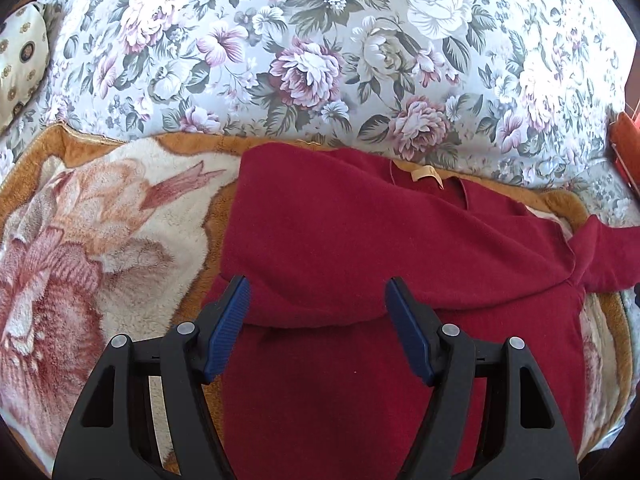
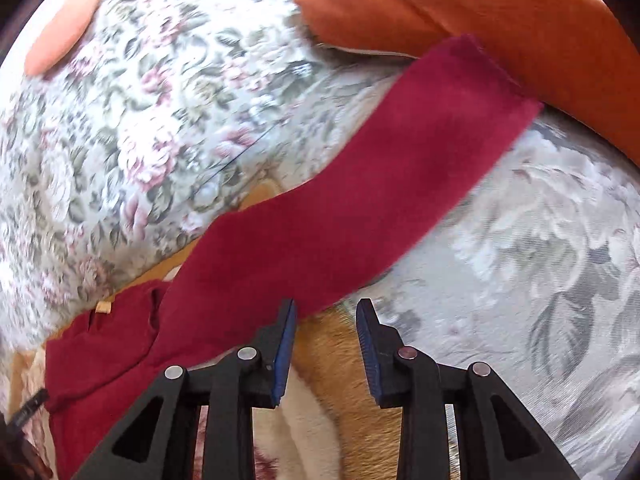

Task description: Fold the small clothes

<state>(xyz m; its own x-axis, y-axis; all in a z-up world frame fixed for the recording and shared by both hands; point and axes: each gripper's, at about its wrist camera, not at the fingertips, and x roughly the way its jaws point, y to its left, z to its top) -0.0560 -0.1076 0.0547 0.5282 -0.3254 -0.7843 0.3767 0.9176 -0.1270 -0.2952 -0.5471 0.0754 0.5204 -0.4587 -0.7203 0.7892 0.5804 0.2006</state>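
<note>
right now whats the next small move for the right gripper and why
Probably close the right gripper on the long sleeve and carry it across the red sweater. That sleeve lies stretched toward the orange cushion, one side already looks folded in, and both grippers are open, holding nothing.

The red sweater is soft, matt knit cloth with a faintly fuzzy nap, and a small tan fabric label sits at its neck. Under it lies a plush blanket, thick, fleecy and shaggy. The flowered sofa cover is smooth woven cloth. The orange cushion looks matt and finely textured. Each gripper, left and right, is matt black plastic with ribbed blue pads and dull metal pins.
</note>
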